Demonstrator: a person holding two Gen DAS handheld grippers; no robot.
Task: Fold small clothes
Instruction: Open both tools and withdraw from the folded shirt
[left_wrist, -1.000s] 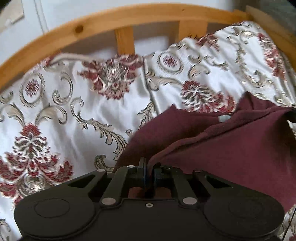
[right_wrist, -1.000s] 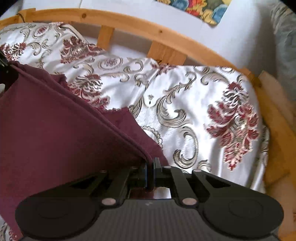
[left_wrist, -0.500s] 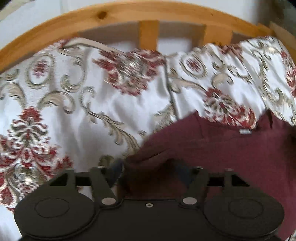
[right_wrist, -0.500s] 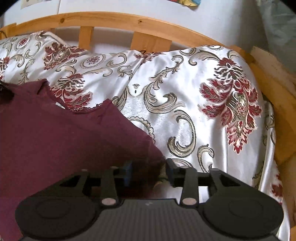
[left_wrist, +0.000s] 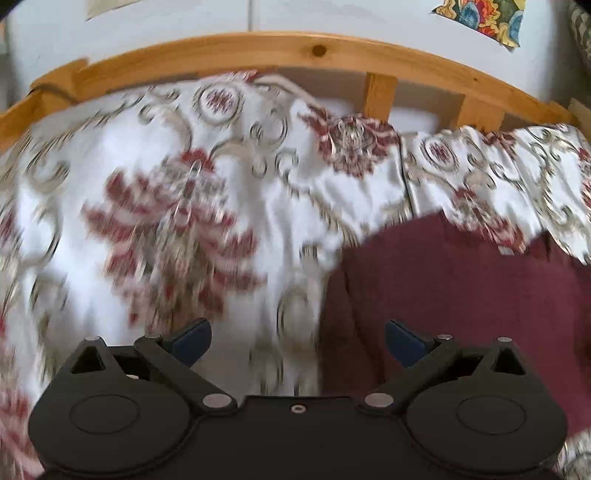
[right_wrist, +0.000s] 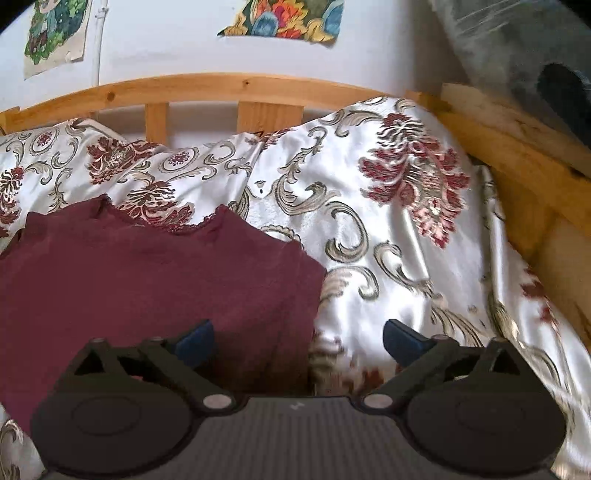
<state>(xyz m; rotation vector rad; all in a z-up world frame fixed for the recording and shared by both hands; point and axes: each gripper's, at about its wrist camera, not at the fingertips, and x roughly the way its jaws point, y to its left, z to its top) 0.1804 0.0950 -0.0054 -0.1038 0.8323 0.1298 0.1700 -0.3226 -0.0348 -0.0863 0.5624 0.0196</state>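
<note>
A dark maroon top (left_wrist: 461, 295) lies flat on a white satin bedspread with red and gold flowers (left_wrist: 166, 221). In the left wrist view it fills the lower right; my left gripper (left_wrist: 297, 341) is open and empty above its left edge. In the right wrist view the maroon top (right_wrist: 147, 280) fills the lower left, its lace-trimmed neckline toward the headboard. My right gripper (right_wrist: 297, 341) is open and empty above its right edge, left fingertip (right_wrist: 195, 338) over the cloth, right fingertip over the bedspread.
A wooden slatted headboard (right_wrist: 240, 88) runs behind the bed, with a wooden side rail (right_wrist: 517, 155) at right. Colourful pictures (right_wrist: 284, 18) hang on the white wall. A grey bundle (right_wrist: 535, 55) sits at top right.
Both grippers were shut on the top's edges and held it up. They have opened, the top now lies flat, and both grippers have drawn back, the left one swinging leftward.
</note>
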